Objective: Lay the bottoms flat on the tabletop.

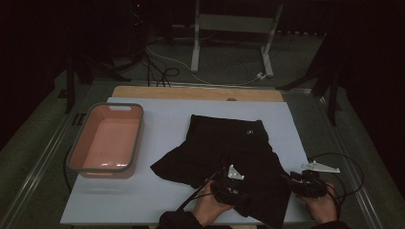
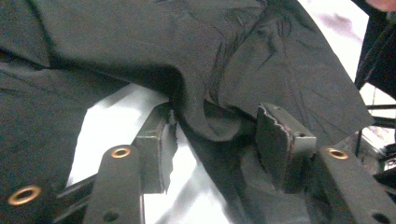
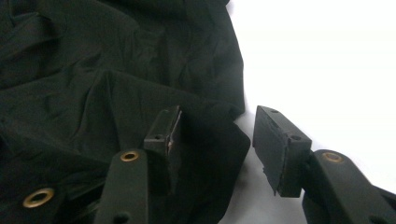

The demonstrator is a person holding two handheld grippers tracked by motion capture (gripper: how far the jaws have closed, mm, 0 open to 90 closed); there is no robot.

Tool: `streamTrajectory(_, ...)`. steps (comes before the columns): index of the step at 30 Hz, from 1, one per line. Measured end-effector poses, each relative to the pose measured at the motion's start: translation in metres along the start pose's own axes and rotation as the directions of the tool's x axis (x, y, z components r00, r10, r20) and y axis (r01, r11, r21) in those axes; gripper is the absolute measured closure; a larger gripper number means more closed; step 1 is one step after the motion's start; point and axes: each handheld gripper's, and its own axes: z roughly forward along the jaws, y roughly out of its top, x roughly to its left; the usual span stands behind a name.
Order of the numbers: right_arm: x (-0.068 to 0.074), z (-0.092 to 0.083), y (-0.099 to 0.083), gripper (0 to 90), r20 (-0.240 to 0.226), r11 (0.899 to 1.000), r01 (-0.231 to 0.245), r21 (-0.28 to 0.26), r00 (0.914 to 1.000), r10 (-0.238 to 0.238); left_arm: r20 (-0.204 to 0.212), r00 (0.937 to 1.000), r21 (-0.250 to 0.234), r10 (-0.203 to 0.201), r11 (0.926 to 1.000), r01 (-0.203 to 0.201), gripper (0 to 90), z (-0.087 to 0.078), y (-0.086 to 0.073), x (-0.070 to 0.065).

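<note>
Both the left gripper and right gripper stand part-open, black garment loose between their jaws.

I am seeing a salmon-pink tub with a grey rim sitting at the left of the desk, which is wearing a pale blue cover. A bare wooden strip is showing along its far edge. Beyond it, a white metal stand and loose cables are lying on the floor.
</note>
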Motion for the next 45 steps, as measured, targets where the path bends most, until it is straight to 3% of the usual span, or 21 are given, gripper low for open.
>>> streamTrajectory(4, -0.002, 0.005, -0.002, 51.5, -0.009, 1.0, 0.026, -0.013, 0.9996, -0.026, 0.028, 0.9996, 0.012, -0.005, 0.9999, 0.005, 59.6, 0.002, 0.001, 0.0)
streamTrajectory(6, -0.002, 0.006, -0.003, 56.1, -0.018, 0.999, 0.041, -0.011, 0.999, -0.042, 0.041, 0.9992, 0.023, 0.002, 0.9997, -0.003, 67.1, 0.003, 0.0, -0.002)
streamTrajectory(8, -0.001, 0.007, -0.003, 67.5, -0.02, 0.998, 0.059, 0.007, 0.998, -0.059, 0.054, 0.9985, 0.038, 0.008, 0.9992, -0.01, 76.8, 0.004, 0.0, -0.004)
streamTrajectory(9, -0.001, 0.007, -0.003, 67.5, -0.02, 0.998, 0.059, 0.007, 0.998, -0.059, 0.054, 0.9985, 0.038, 0.008, 0.9992, -0.01, 81.1, 0.004, 0.0, -0.004)
streamTrajectory(11, 0.002, 0.006, -0.004, 85.3, -0.032, 0.996, 0.083, 0.036, 0.9961, -0.082, 0.075, 0.9971, 0.052, 0.014, 0.9985, -0.018, 86.1, 0.005, -0.002, -0.007)
streamTrajectory(19, 0.009, -0.008, -0.011, 88.0, -0.065, 0.99, 0.133, 0.044, 0.9893, -0.13, 0.134, 0.9895, 0.083, 0.054, 0.9944, -0.065, 87.2, 0.0, -0.008, -0.021)
streamTrajectory(23, 0.011, -0.016, -0.017, 88.0, -0.075, 0.988, 0.147, 0.046, 0.9869, -0.143, 0.174, 0.9808, 0.099, 0.087, 0.9896, -0.105, 87.2, -0.004, -0.011, -0.029)
streamTrajectory(27, 0.014, -0.023, -0.023, 87.8, -0.099, 0.977, 0.198, 0.072, 0.9766, -0.191, 0.231, 0.9632, 0.1, 0.138, 0.9814, -0.164, 86.0, -0.007, -0.015, -0.037)
streamTrajectory(29, 0.015, -0.025, -0.023, 86.4, -0.105, 0.977, 0.199, 0.078, 0.9761, -0.19, 0.218, 0.9654, 0.077, 0.142, 0.9837, -0.162, 83.0, -0.012, -0.014, -0.036)
streamTrajectory(30, 0.015, -0.028, -0.022, 75.4, -0.113, 0.976, 0.208, 0.062, 0.9731, -0.2, 0.209, 0.9677, 0.061, 0.141, 0.9858, -0.157, 71.3, -0.014, -0.014, -0.035)
streamTrajectory(31, 0.014, -0.029, -0.02, 64.2, -0.106, 0.982, 0.186, 0.037, 0.9777, -0.181, 0.191, 0.972, 0.045, 0.137, 0.988, -0.148, 62.6, -0.017, -0.013, -0.033)
streamTrajectory(32, 0.014, -0.029, -0.02, 64.2, -0.106, 0.982, 0.186, 0.037, 0.9777, -0.181, 0.168, 0.9771, 0.03, 0.131, 0.99, -0.138, 62.6, -0.02, -0.012, -0.031)
streamTrajectory(34, 0.013, -0.028, -0.015, 55.5, -0.097, 0.987, 0.162, 0.011, 0.9823, -0.161, 0.123, 0.986, 0.005, 0.112, 0.9935, -0.114, 54.6, -0.024, -0.009, -0.025)
streamTrajectory(38, 0.011, -0.017, 0.0, 50.3, -0.083, 0.991, 0.126, -0.04, 0.9882, -0.129, 0.051, 0.9968, -0.015, 0.062, 0.998, -0.061, 44.9, -0.024, -0.003, -0.012)
streamTrajectory(40, 0.01, -0.004, 0.011, 50.2, -0.06, 0.992, 0.111, -0.059, 0.9916, -0.114, 0.043, 0.9988, -0.012, 0.023, 0.9997, -0.022, 40.9, -0.017, -0.001, -0.008)
streamTrajectory(45, 0.007, 0.018, 0.026, 50.6, -0.039, 0.995, 0.089, -0.048, 0.9951, -0.091, 0.039, 0.9992, 0.014, 0.003, 0.9999, -0.003, 39.5, -0.006, 0.001, -0.008)
